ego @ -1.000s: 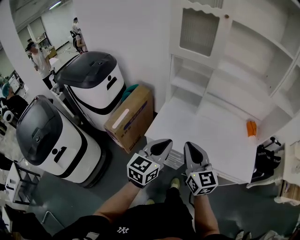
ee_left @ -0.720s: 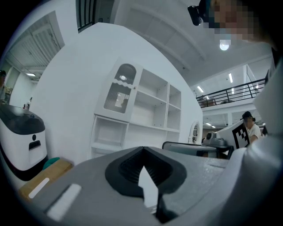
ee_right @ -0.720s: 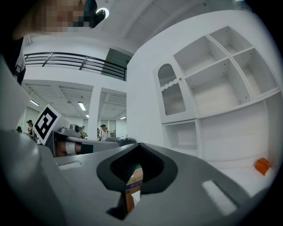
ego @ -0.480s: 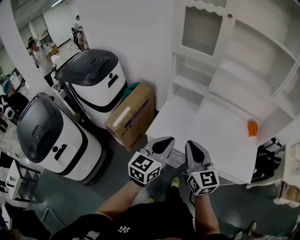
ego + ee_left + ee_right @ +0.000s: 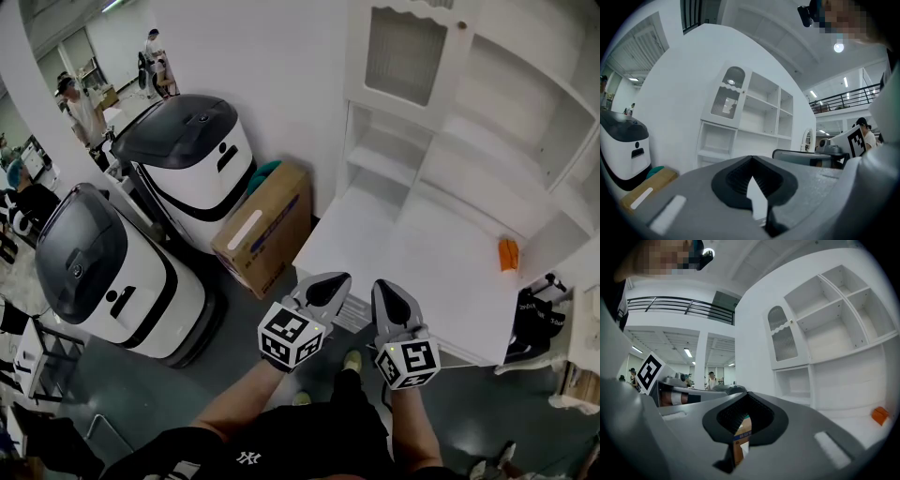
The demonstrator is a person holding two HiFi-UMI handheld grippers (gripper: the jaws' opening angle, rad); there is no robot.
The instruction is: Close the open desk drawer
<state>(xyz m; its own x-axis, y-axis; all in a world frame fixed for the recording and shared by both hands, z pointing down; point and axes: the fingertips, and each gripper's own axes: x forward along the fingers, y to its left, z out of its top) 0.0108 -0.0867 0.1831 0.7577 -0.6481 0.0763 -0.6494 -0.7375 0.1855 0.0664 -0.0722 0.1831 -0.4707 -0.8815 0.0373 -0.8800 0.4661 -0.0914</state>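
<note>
The white desk (image 5: 422, 272) with its shelf hutch (image 5: 450, 112) stands just ahead of me. Between my two grippers, a drawer (image 5: 352, 317) pokes out a little from under the desk's front edge, mostly hidden by them. My left gripper (image 5: 330, 284) is shut and empty, its tip at the desk's front left corner. My right gripper (image 5: 388, 296) is also shut and empty, its tip over the front edge beside the drawer. In the left gripper view the jaws (image 5: 751, 160) meet at the tip; the right gripper view shows the same (image 5: 747, 394).
An orange object (image 5: 507, 254) lies at the desk's right side. A cardboard box (image 5: 262, 232) leans by the desk's left end. Two white-and-black machines (image 5: 192, 159) (image 5: 103, 272) stand to the left. A black bag (image 5: 534, 319) sits on the floor at right. People stand far back left.
Both grippers stay shut and almost still by the desk's front edge. The head view has drifted slightly.
</note>
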